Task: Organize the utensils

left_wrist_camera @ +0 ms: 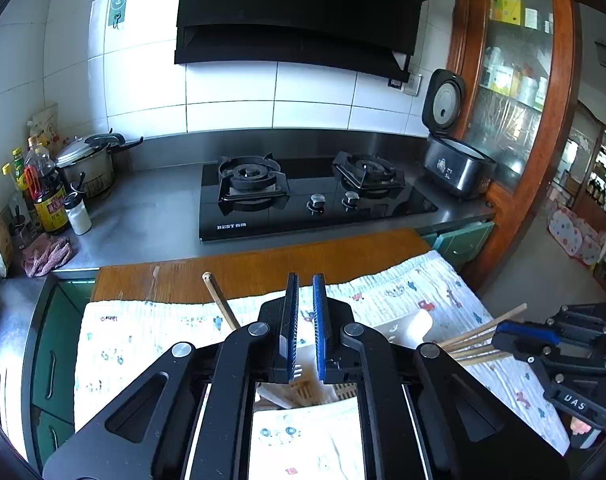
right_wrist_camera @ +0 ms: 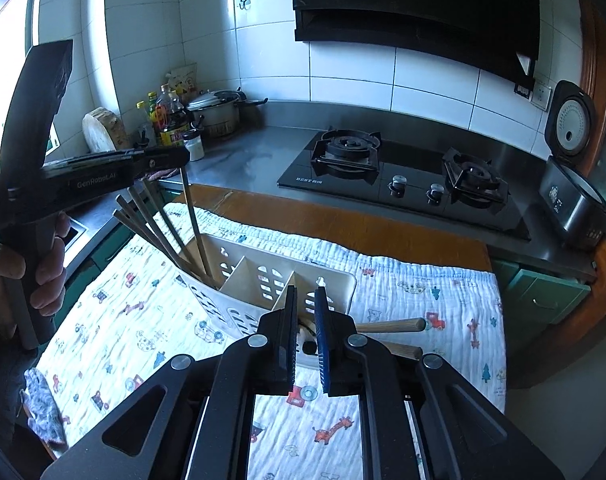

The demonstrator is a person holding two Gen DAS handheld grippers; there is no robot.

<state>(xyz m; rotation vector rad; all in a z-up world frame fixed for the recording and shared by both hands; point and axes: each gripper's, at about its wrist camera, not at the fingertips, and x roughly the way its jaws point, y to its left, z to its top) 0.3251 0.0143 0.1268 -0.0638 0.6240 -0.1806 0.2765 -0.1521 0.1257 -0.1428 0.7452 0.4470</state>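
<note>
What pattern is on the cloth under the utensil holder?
The cloth is white with small cartoon animals and vehicles, clearest in the right wrist view.

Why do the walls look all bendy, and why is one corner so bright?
Left wrist view: the fisheye lens bows the wall tiles and darkens the corners. Right wrist view: same bending, plus daylight from the window washes out the upper left, leaving the left gripper a dark shape.

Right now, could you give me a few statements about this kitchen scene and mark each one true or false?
1. The chopsticks stand in the white utensil holder. True.
2. The rice cooker has its lid shut. False: the lid stands open.
3. The holder sits on a patterned cloth. True.
4. A pot sits on a burner of the gas stove. False: both burners are bare; the pot stands on the counter to the left.
</note>
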